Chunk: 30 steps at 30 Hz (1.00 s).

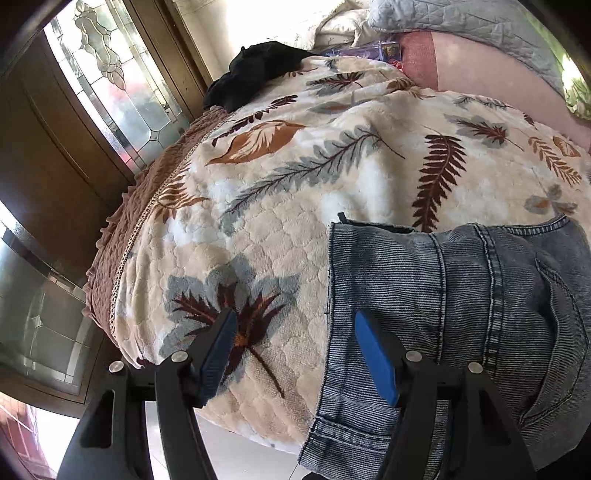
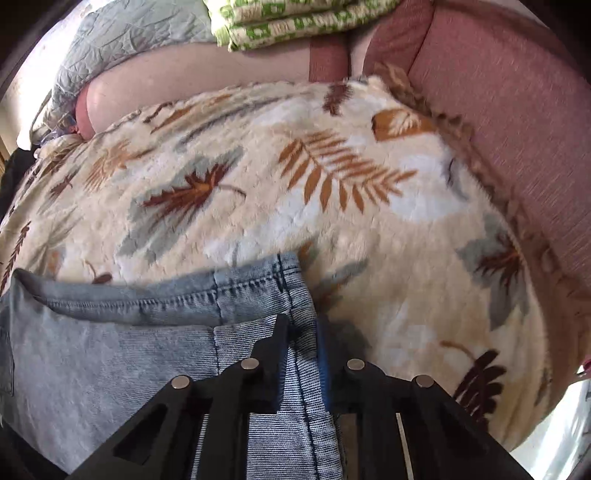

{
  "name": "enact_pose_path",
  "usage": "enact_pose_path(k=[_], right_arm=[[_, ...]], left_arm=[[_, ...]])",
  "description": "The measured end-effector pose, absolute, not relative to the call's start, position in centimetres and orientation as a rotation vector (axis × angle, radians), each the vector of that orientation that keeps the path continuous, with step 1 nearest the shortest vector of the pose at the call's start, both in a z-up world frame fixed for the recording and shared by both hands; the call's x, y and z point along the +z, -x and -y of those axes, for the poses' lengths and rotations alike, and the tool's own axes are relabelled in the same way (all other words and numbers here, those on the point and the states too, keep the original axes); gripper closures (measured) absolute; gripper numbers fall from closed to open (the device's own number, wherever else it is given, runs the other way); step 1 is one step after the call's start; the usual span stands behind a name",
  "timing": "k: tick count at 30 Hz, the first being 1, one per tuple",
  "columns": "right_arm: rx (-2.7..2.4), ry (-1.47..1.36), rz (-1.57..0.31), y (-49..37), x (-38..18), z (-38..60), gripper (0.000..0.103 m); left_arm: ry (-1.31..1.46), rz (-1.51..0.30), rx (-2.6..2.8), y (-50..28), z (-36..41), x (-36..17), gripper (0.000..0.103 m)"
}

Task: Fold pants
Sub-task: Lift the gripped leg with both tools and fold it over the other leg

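The blue denim pants (image 1: 461,306) lie folded on a leaf-patterned blanket (image 1: 295,177) on a bed. My left gripper (image 1: 295,328) is open, straddling the pants' left edge, one blue pad over the blanket and one over the denim, holding nothing. In the right wrist view the pants (image 2: 110,354) fill the lower left. My right gripper (image 2: 303,332) is shut on the pants' right edge, with a strip of denim and its seam pinched between the fingers.
A black garment (image 1: 258,70) lies at the blanket's far corner. A grey quilted pillow (image 1: 461,22) and a green patterned quilt (image 2: 295,22) lie at the bed's head on a pink sheet (image 2: 498,110). A wooden door with leaded glass (image 1: 103,74) stands left.
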State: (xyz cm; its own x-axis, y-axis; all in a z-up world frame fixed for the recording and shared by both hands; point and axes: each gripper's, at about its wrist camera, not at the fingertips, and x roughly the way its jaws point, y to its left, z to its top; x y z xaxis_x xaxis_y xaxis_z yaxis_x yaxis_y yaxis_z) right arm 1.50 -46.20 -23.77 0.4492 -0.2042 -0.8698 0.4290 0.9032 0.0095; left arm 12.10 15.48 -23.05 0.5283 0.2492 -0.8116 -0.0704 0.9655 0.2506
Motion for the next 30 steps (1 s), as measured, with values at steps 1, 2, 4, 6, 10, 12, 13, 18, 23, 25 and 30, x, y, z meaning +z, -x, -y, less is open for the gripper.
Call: enact_pose_path(k=[1, 2, 4, 6, 10, 12, 13, 18, 23, 25, 30], right_arm=[[-0.406, -0.231, -1.018, -1.7, -23.2, 46.2, 0.089], [-0.414, -0.224, -0.997, -2.0, -22.7, 46.1, 0.089], [-0.434, -0.228, -0.955, -2.7, -22.0, 46.3, 0.095], [-0.522, -0.213, -0.937, -3.3, -22.4, 47.2, 0.102], [-0.567, -0.374, -1.018, -3.7, -25.4, 50.2, 0.101], [-0.518, -0.461, -0.925, -2.5, -23.7, 50.0, 0.101], [-0.485, -0.452, -0.891, -2.4, -22.7, 49.4, 0.100], [-0.015, -0.407, -0.894, -6.4, -19.0, 40.4, 0.055], [0.281, -0.282, -0.858, -10.8, -18.4, 28.1, 0.028], [0.329, -0.196, -0.877, -12.5, -19.4, 24.1, 0.028], [0.413, -0.087, -0.959, -16.1, -22.4, 18.4, 0.036]], left_arm=[[-0.213, -0.993, 0.204, -12.2, -15.1, -23.5, 0.036], [-0.230, -0.989, 0.220, -12.5, -14.9, -23.9, 0.036], [-0.245, -0.985, 0.242, -13.1, -14.5, -24.5, 0.036], [-0.245, -0.987, 0.264, -13.6, -14.5, -25.1, 0.036], [-0.233, -0.976, 0.273, -13.3, -14.6, -25.0, 0.036], [-0.233, -0.961, 0.267, -12.8, -14.9, -25.0, 0.037], [-0.222, -0.957, 0.265, -12.5, -15.1, -25.0, 0.039], [-0.139, -0.961, 0.214, -11.2, -15.6, -24.8, 0.050], [-0.115, -0.942, 0.150, -9.5, -16.0, -23.7, 0.051], [-0.112, -0.952, 0.110, -9.2, -15.9, -23.7, 0.053], [-0.117, -0.972, 0.019, -8.9, -15.2, -24.5, 0.090]])
